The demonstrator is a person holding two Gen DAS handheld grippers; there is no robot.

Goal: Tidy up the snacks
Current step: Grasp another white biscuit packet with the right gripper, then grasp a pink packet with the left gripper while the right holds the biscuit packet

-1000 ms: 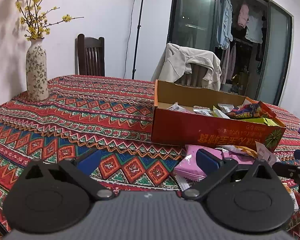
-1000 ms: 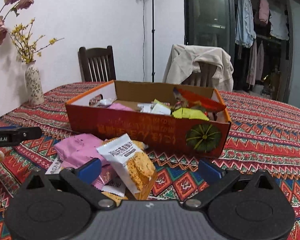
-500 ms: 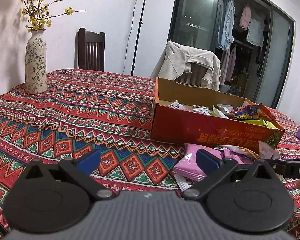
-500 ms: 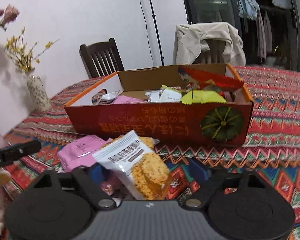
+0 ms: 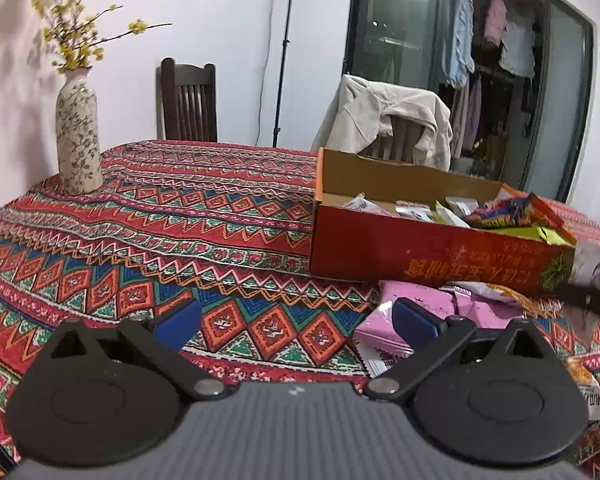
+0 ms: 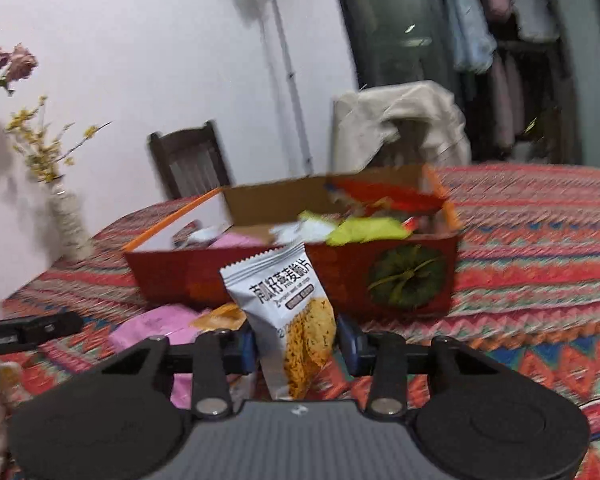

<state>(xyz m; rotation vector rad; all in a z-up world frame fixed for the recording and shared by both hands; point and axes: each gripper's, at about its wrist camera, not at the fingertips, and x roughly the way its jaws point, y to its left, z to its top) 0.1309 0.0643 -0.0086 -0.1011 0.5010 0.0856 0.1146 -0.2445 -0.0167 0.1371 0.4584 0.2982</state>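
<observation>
A red cardboard box (image 5: 420, 256) with several snack packets in it stands on the patterned tablecloth; it also shows in the right wrist view (image 6: 380, 276). My right gripper (image 6: 296, 340) is shut on a white cracker packet (image 6: 292, 312) and holds it upright, lifted in front of the box. Pink packets (image 6: 160, 328) and an orange one lie on the cloth below it. My left gripper (image 5: 296, 318) is open and empty, low over the cloth left of the pink packets (image 5: 412, 316). The right gripper's arm shows blurred in the left wrist view (image 5: 588, 300).
A flowered vase (image 5: 78, 136) stands at the table's far left. A dark wooden chair (image 5: 188, 104) and a chair draped with a beige jacket (image 5: 384, 120) stand behind the table. A light stand rises at the wall.
My right gripper closed on the white cracker packet and lifted it off the pile toward the box. My left gripper has barely moved and stays open.
</observation>
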